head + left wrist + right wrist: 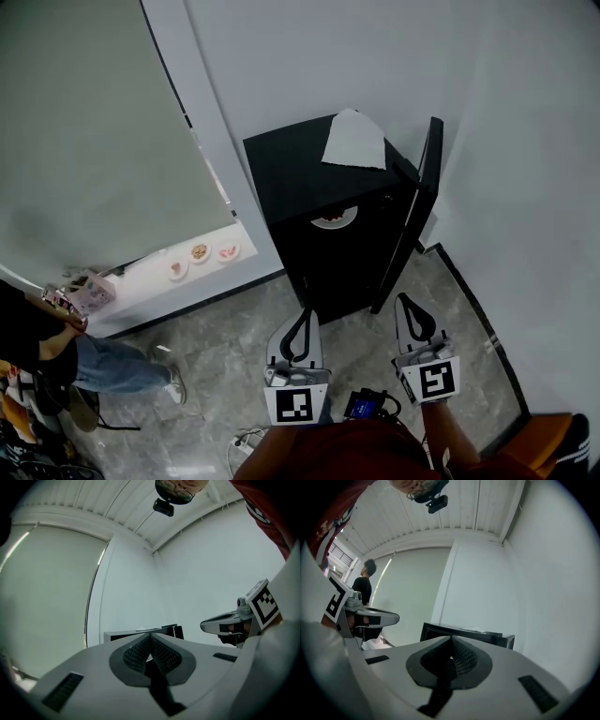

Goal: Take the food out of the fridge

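Inside the black fridge (323,253) almost everything is lost in shadow. Only a plate of food (334,219) shows, just under the fridge's top, and what lies on it is too small to tell. Both grippers hang low in front of the fridge, well short of that plate. The left gripper (306,317) is before the fridge's open front, and the right gripper (405,302) is near the foot of its door (417,211), which stands swung open on the fridge's right. Each gripper's fingers are pressed together with nothing between them. A white cloth (354,141) lies on the fridge's top. Left of the fridge, a ledge (141,278) carries three small dishes (200,251). A person (42,352) stands beside it, cut off by the frame edge.
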